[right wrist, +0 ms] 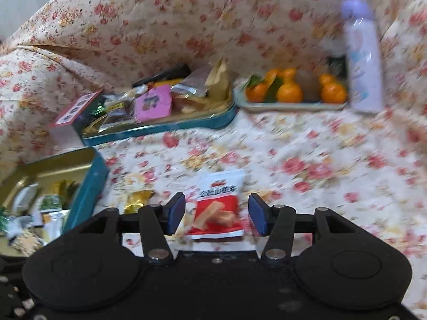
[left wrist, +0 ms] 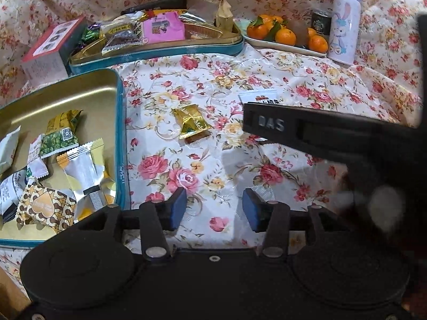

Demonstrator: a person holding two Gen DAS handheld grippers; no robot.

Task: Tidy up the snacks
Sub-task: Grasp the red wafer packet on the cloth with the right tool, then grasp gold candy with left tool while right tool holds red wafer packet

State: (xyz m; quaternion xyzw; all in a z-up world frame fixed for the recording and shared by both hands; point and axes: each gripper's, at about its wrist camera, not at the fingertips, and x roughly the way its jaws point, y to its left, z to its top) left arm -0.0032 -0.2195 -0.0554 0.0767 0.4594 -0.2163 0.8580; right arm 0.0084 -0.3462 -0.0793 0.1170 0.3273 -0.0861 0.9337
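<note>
Now your right gripper (right wrist: 216, 214) sits wide apart over the red pack (right wrist: 217, 210), lower centre of frame, pads not touching, pack's long axis running up-frame. Left gripper (left wrist: 213, 208) gapes w/ nothing inside; gold candy (left wrist: 192, 124) lies up-frame, tin (left wrist: 118, 133) at left.

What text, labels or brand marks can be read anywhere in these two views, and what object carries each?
"DAS": raised letters on the black finger of the right gripper, seen from the left wrist.
Round green logo on the small dark can: wording too small.
Chinese characters on the red-and-white snack packet: blurred, unreadable.
Print on the wrappers in the teal-rimmed gold tin: too small.
</note>
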